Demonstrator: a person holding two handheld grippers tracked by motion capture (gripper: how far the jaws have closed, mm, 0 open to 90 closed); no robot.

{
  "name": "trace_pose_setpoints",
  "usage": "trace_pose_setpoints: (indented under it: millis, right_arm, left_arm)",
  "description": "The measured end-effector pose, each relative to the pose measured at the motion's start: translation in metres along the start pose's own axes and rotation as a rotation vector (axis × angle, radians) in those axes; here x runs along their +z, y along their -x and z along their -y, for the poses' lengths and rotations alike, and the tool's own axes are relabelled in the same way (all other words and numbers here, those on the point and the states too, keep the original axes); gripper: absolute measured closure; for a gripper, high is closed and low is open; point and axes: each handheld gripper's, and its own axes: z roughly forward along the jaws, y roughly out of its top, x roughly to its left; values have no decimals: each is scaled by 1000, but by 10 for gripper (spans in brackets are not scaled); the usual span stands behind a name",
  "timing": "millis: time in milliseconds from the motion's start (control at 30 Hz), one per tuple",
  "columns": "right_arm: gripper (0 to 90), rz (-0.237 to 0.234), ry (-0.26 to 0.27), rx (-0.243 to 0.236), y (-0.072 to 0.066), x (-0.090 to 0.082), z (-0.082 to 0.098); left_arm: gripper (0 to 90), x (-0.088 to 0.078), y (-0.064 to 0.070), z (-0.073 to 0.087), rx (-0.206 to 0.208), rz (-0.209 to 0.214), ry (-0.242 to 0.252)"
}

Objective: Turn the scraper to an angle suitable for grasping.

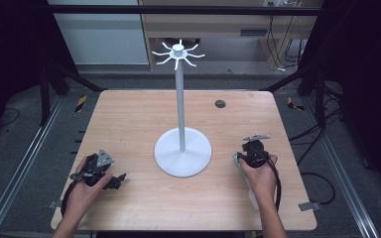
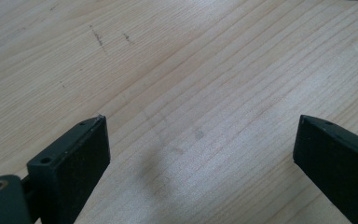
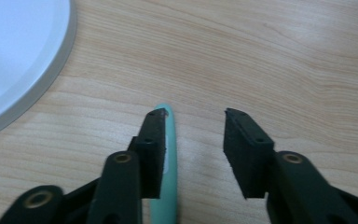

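- Light wooden table (image 1: pixel 129 119) with rounded corners, small dark round plug (image 1: pixel 220 103) near far edge.
- White metal stand (image 1: pixel 182 148) at centre: wide round base, thin upright pole, ring of short curved hooks on top.
- Left gripper (image 2: pixel 200 140) near table's left front, held in left hand (image 1: pixel 87 191), hovering over bare wood; jaws spread wide, nothing between.
- Right gripper (image 3: pixel 193 140) right of stand base, held in right hand (image 1: pixel 260 173); jaws parted, gap empty.
- Slim mint-green strip (image 3: pixel 165 196), perhaps a pen or small tool, flat on wood, just beside and partly under one jaw of right gripper; contact unclear.
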Motion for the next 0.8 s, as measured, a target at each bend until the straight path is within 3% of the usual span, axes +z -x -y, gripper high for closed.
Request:
trace_pose_setpoints:
  millis: [33, 333, 800]
  right_arm:
    - [680, 0, -4, -16, -1, 1, -1]
    - [846, -17, -43, -43, -6, 3, -8]
    - [900, -42, -81, -60, -5, 6, -13]
  left_arm:
    - [34, 0, 0, 0, 0, -1, 0]
    - [34, 0, 0, 0, -2, 0, -1]
    - [34, 0, 0, 0, -2, 0, 1]
